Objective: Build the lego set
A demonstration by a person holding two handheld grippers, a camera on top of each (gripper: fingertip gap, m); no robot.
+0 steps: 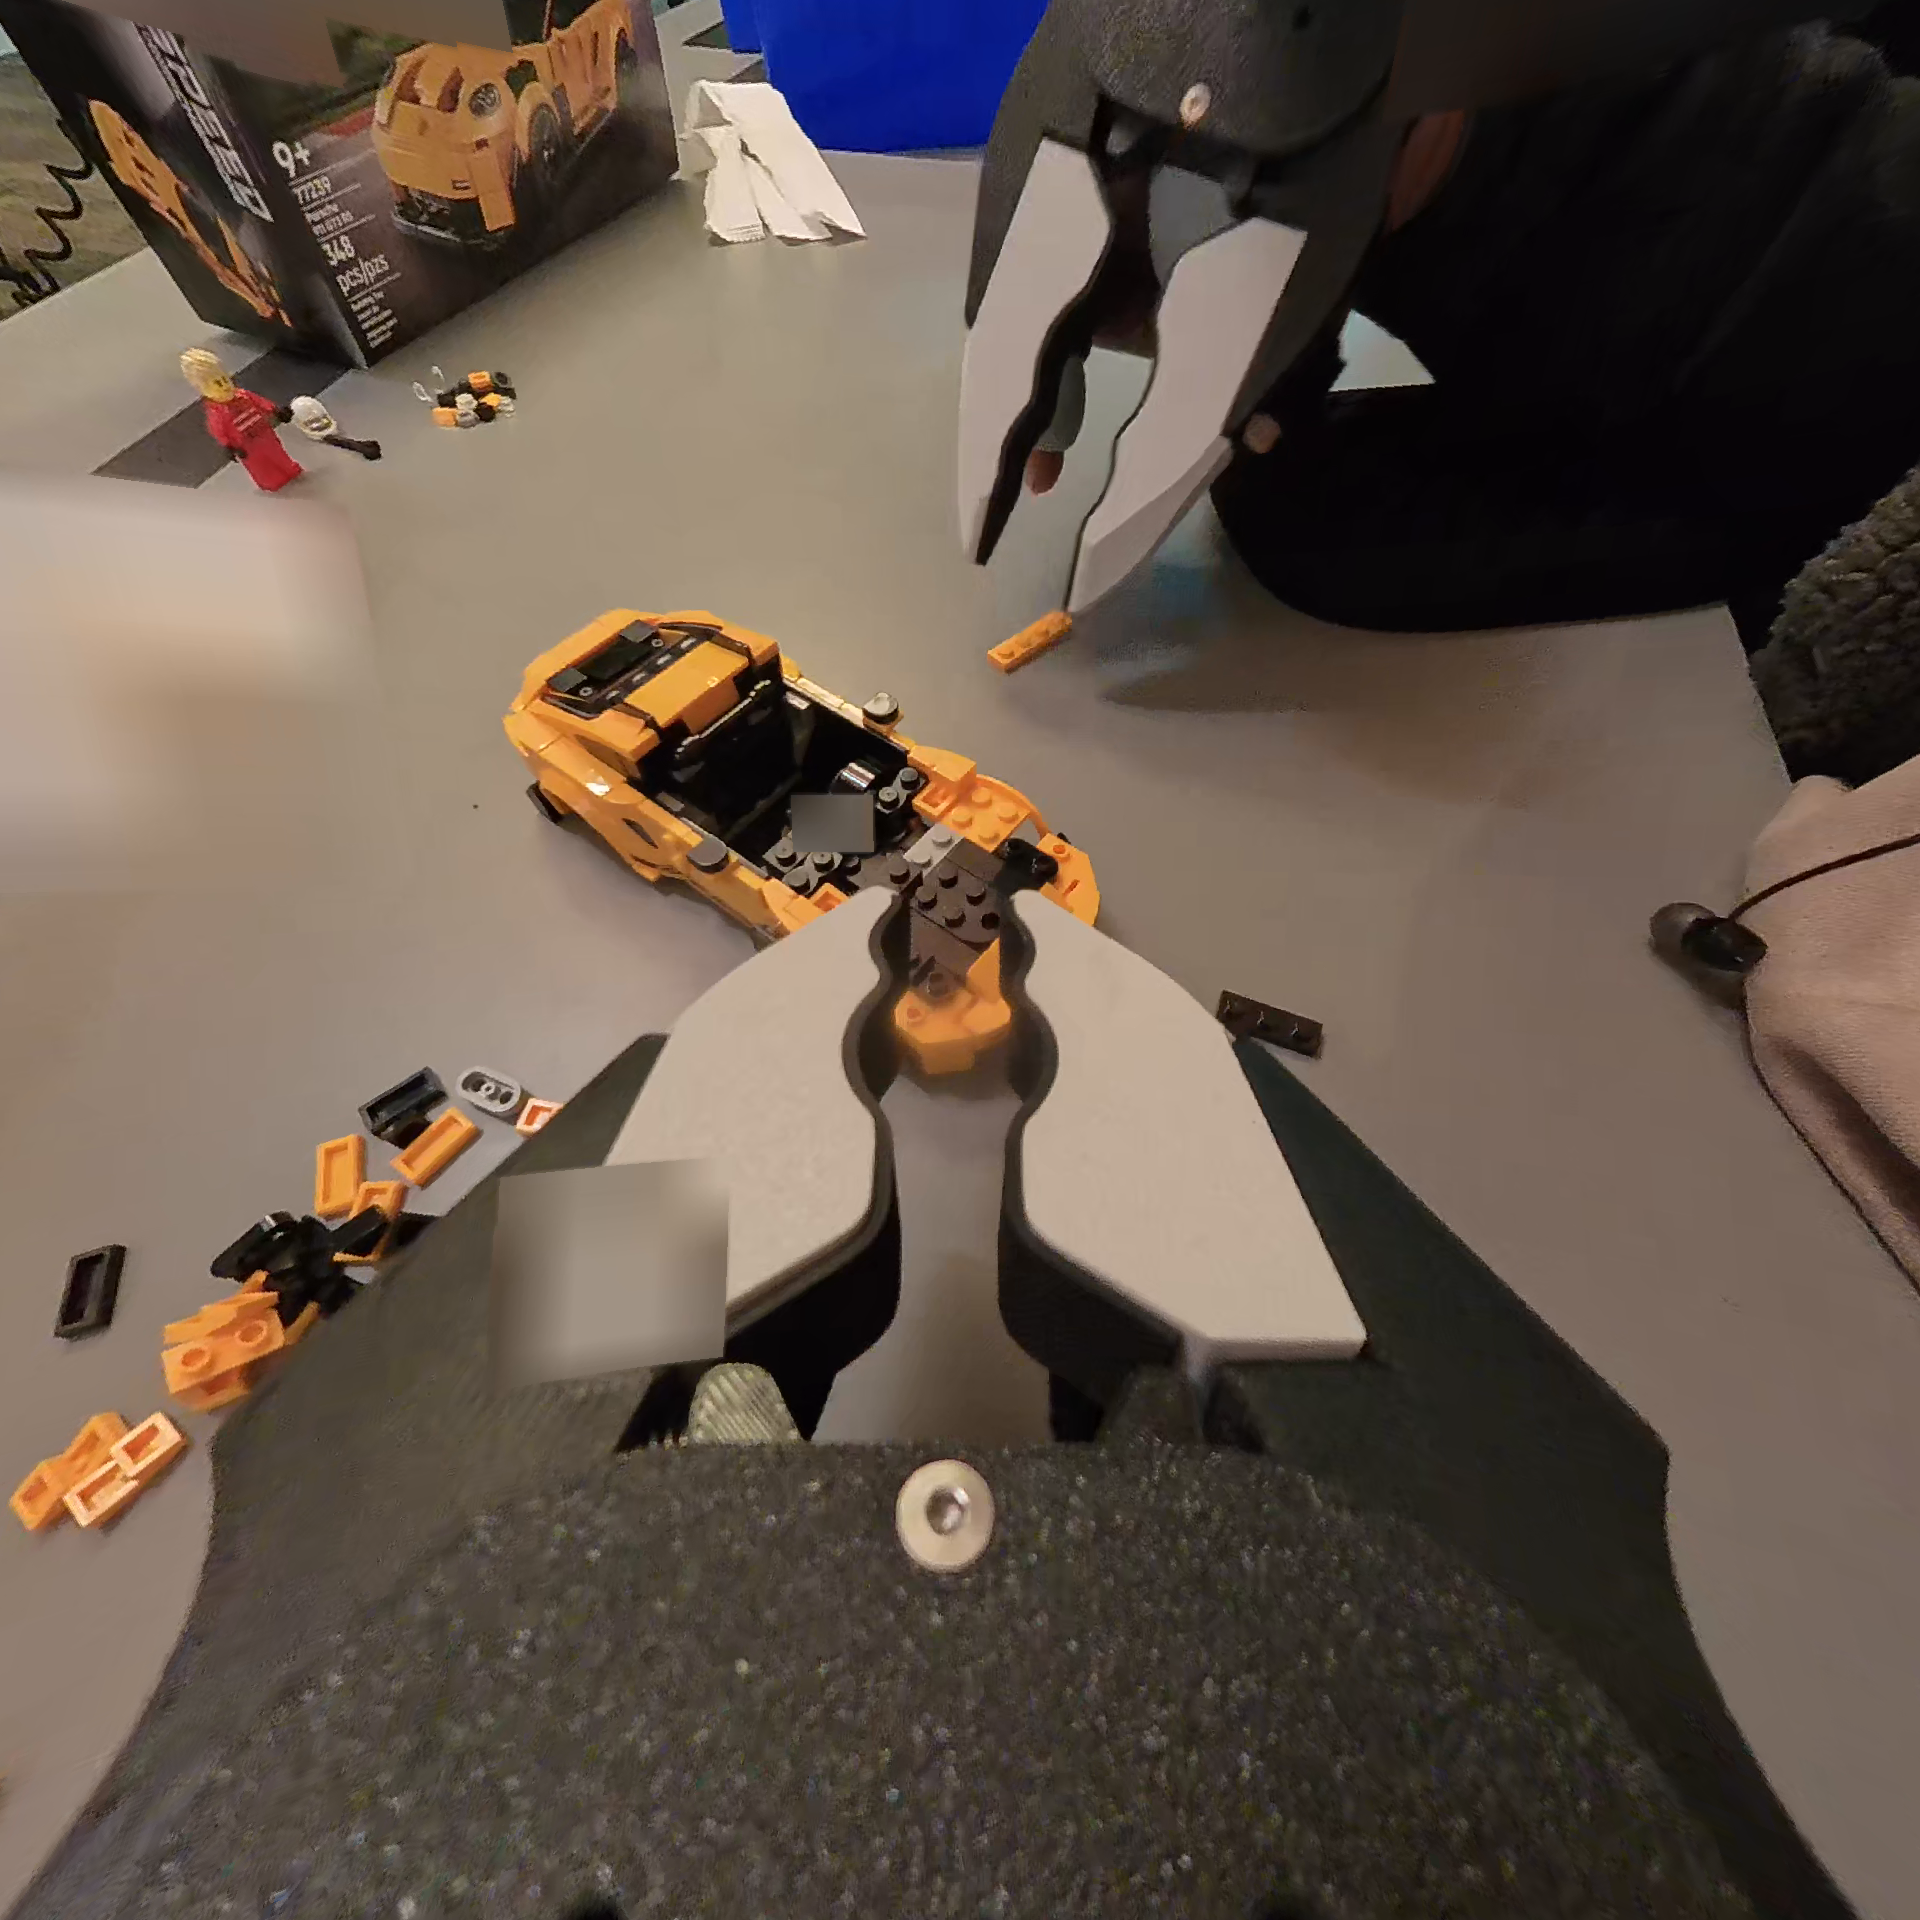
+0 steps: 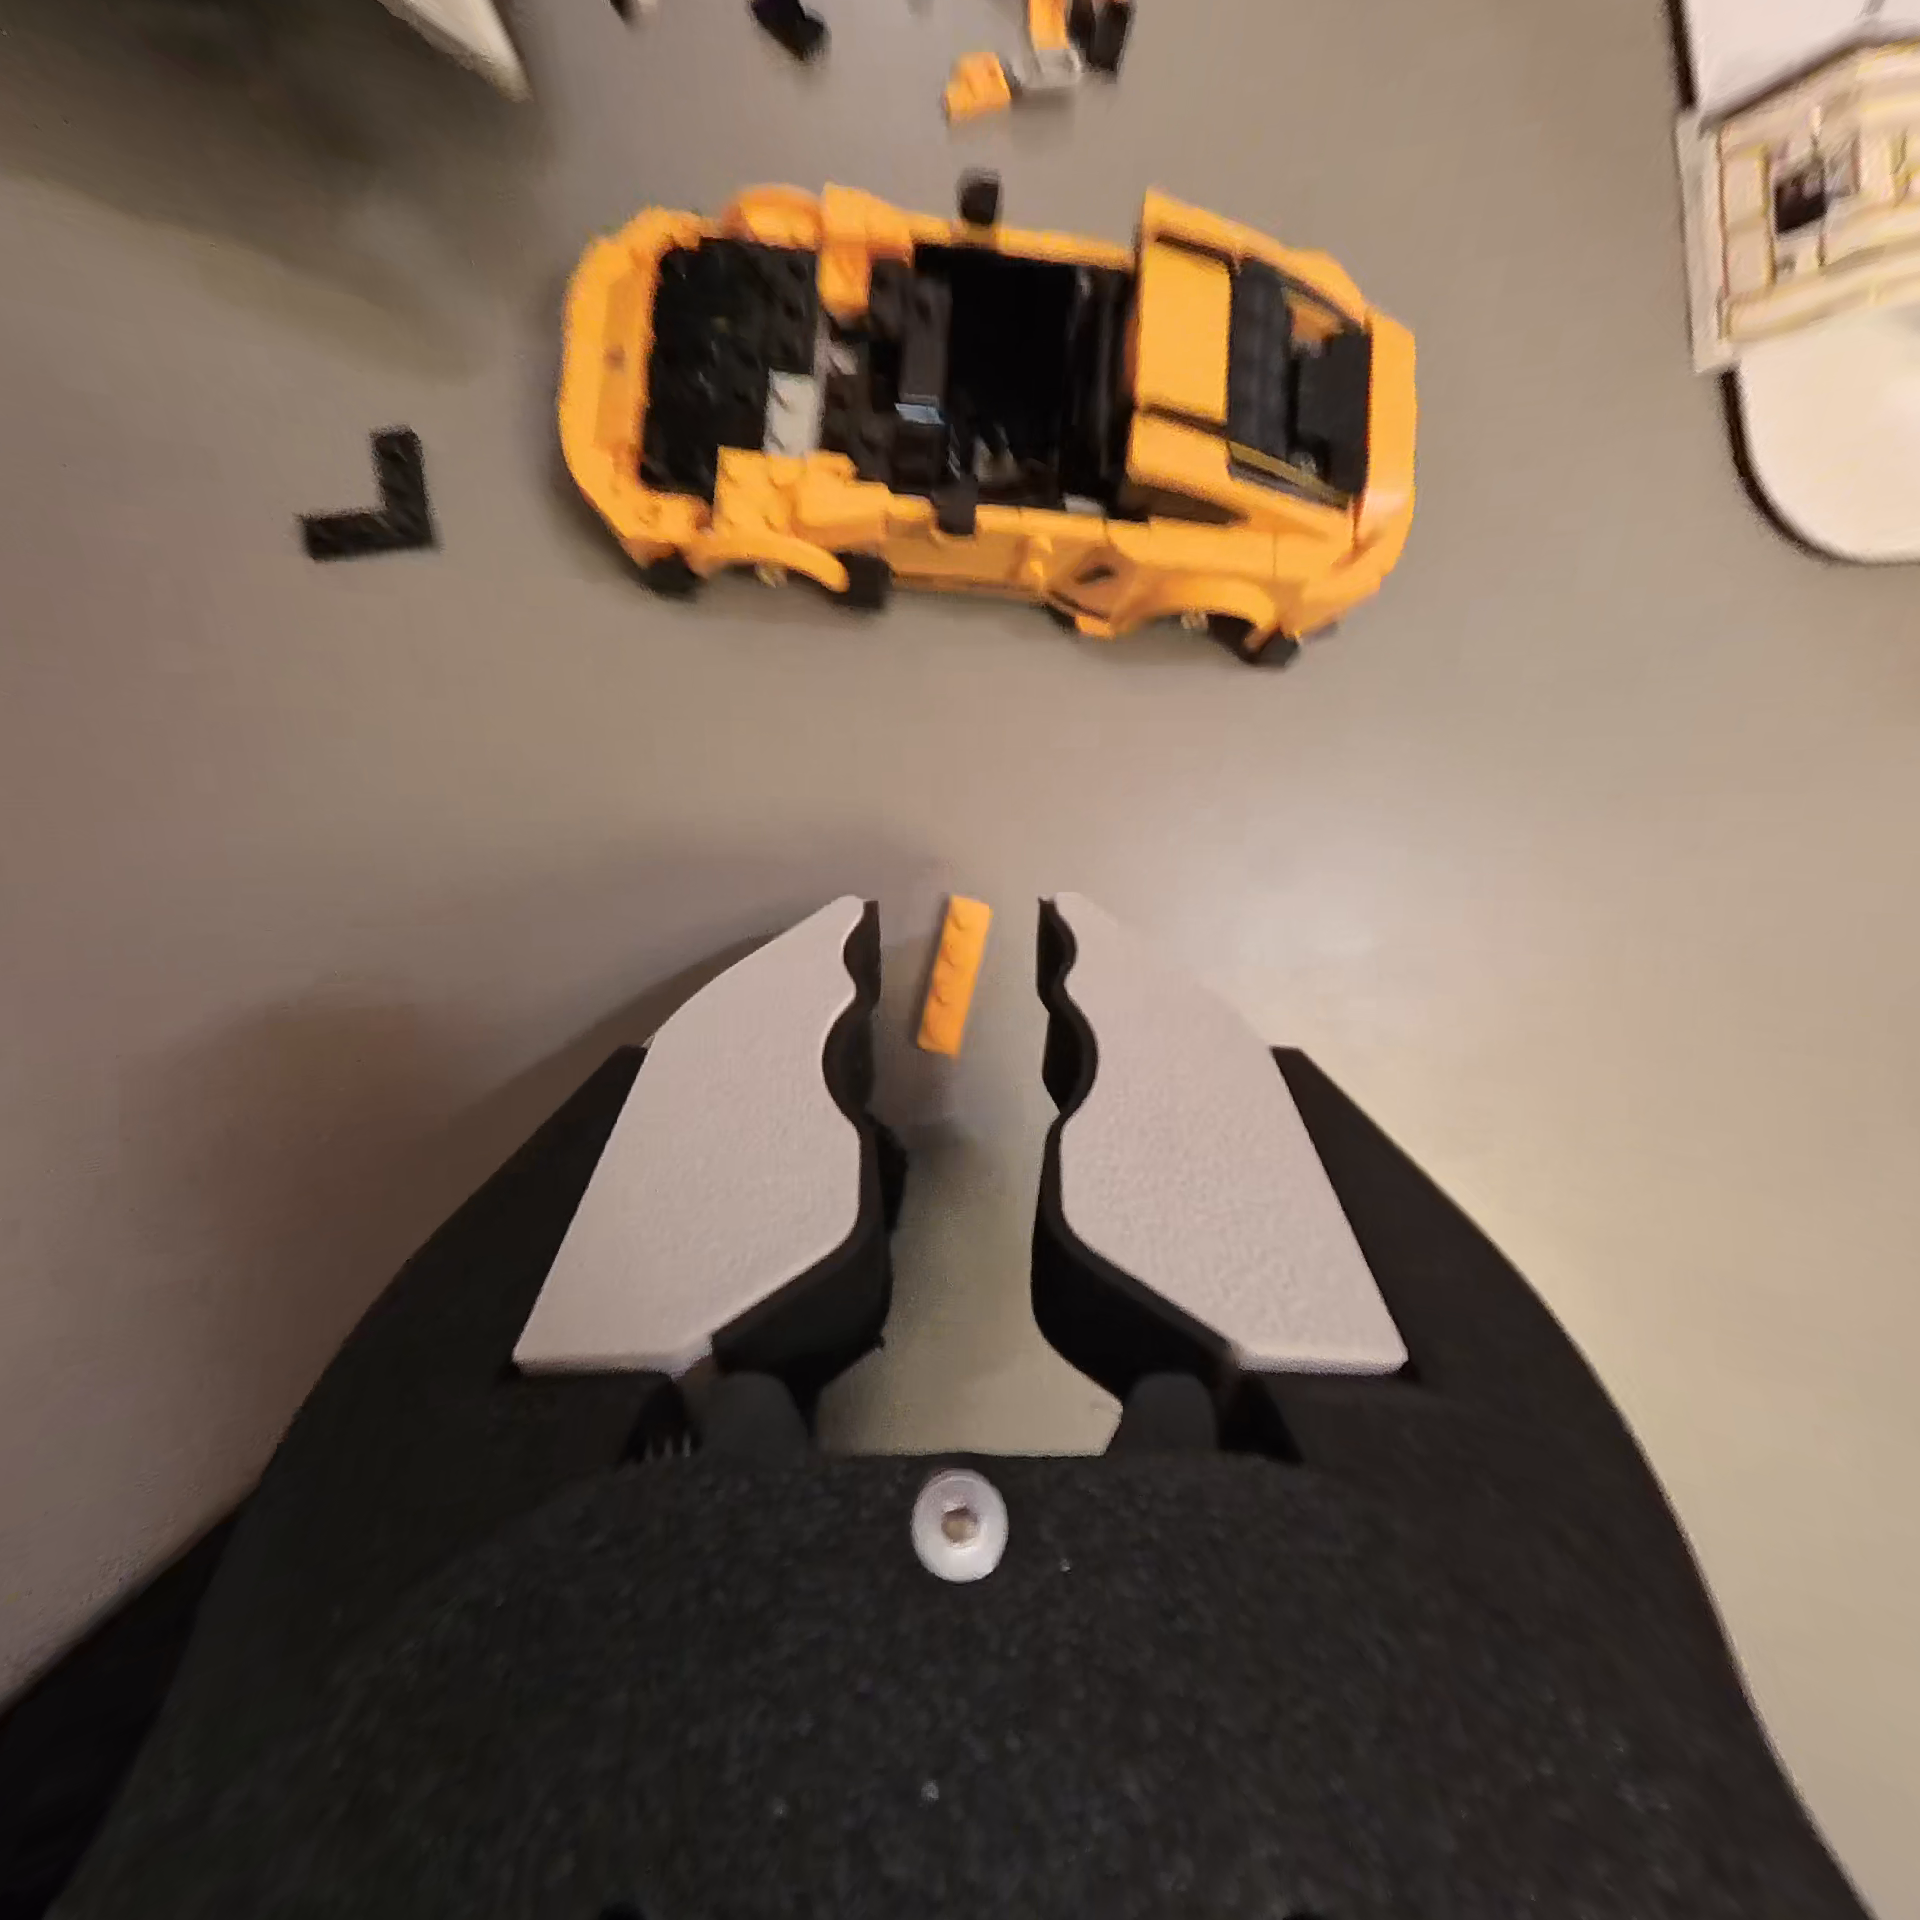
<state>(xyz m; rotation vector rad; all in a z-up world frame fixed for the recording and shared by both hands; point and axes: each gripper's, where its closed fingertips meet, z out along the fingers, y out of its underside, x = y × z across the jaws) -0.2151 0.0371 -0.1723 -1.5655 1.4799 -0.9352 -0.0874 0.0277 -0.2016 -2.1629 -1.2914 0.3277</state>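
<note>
The right claw point(image 2: 956, 920) stands released, jaws straddling a thin orange plate point(image 2: 954, 979) flat on the grey bench point(image 2: 312, 831): light, stiff, slippery, best pinched by its long edges. The left claw point(image 1: 940, 914) grips a black-and-orange sub-assembly point(image 1: 951, 935). Beyond, mid-bench, sits the half-built orange car point(image 2: 977, 416).

Printed writing, numbers on dark set box point(image 1: 343, 187), upper left of left wrist view. Booklet point(image 2: 1808, 197) print, upper right of right wrist view, blurred, unreadable.
</note>
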